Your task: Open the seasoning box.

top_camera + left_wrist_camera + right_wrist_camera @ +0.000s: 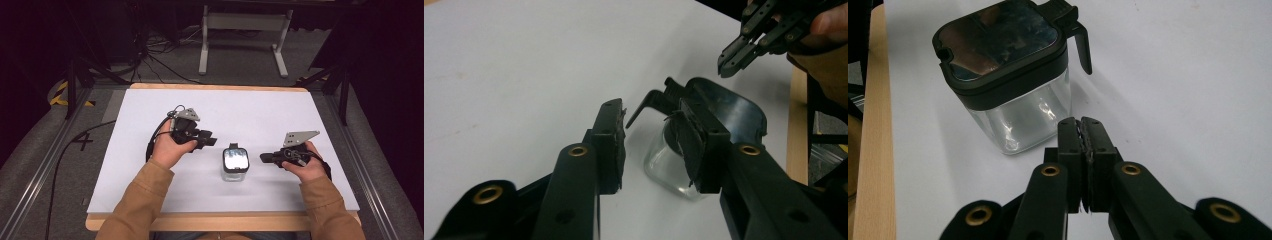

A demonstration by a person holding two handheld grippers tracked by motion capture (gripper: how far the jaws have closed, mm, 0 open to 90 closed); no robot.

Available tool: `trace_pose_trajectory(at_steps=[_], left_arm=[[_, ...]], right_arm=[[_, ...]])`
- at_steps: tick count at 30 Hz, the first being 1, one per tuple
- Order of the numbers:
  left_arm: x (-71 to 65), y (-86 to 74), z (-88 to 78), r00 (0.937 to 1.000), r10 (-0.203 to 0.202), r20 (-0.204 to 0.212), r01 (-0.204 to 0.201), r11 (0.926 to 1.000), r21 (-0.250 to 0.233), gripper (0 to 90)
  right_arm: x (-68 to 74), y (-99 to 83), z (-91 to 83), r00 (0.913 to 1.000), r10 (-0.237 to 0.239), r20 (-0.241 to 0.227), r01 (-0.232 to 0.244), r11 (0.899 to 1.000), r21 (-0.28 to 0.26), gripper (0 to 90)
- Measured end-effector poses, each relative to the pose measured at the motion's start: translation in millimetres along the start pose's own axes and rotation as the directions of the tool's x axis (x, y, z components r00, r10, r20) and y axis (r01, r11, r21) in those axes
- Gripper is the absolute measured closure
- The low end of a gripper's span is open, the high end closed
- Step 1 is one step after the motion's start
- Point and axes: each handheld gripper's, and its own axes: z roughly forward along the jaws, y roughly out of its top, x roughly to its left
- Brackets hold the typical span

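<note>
Jar [235, 164] between grippers, left gripper [206, 138] jaws apart, right gripper [265, 158] jaws together

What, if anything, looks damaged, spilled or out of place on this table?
Little stands out. The jar stands upright, lid shut, nothing spilled around it. One oddity: the pad on the left gripper looks frayed and ragged at its edges. The right gripper is shut beside the jar, not touching it.

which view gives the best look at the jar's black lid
The right gripper view: the glass jar's black lid sits close and unblocked, with its shiny top and side lever clear. The high view shows the lid small, from above. The left gripper view has it partly behind a finger.
</note>
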Motion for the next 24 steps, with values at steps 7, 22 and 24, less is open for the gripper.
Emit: trace_pose_trajectory(at_steps=[7, 22, 24], left_arm=[[-1.3, 14.2, 19.5, 0.9985, 0.014, 0.052, -0.013, 0.9996, -0.024, 75.1], [2.5, 22.9, 53.1, 0.9922, -0.040, 0.118, 0.036, 0.9988, 0.033, 81.0], [2.5, 22.6, 55.3, 0.9926, -0.036, 0.116, 0.031, 0.9985, 0.046, 80.9]], right_arm=[[-1.3, 0.2, -4.5, 1.0000, 0.004, -0.003, -0.004, 1.000, -0.013, 88.4], [0.3, 0.4, -2.0, 0.9996, 0.009, -0.025, -0.009, 1.000, -0.018, 86.7], [1.2, 0.5, -0.3, 0.9996, 0.010, -0.028, -0.010, 1.000, -0.015, 86.6]])
